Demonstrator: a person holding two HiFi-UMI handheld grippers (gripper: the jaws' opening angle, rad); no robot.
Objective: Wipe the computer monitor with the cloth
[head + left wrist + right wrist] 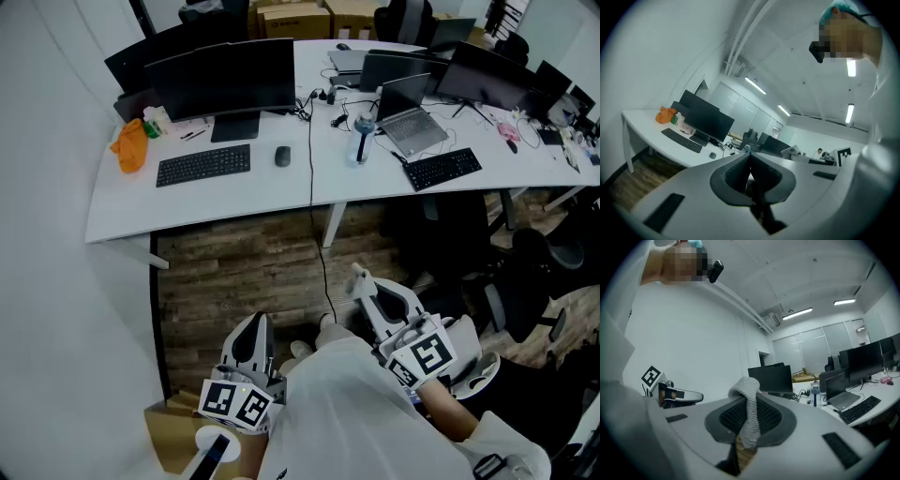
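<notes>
Cloth (750,423) is pinched in the right gripper (748,398), jaws clamped on it; the left gripper (750,159) has jaws together, empty. Monitor (225,80) is well off, so step close and wipe flat and light.

Both grippers are held low and close in front of the body, side by side, noses pointing forward. The left gripper (254,328) has its jaws pressed together with nothing between them. The right gripper (362,281) reaches a bit further forward, and its jaws are clamped on a grey knit cloth (749,405) that bunches up past the tips. Behind it, the bare right forearm (448,412) sticks out of a white sleeve (356,417).
</notes>
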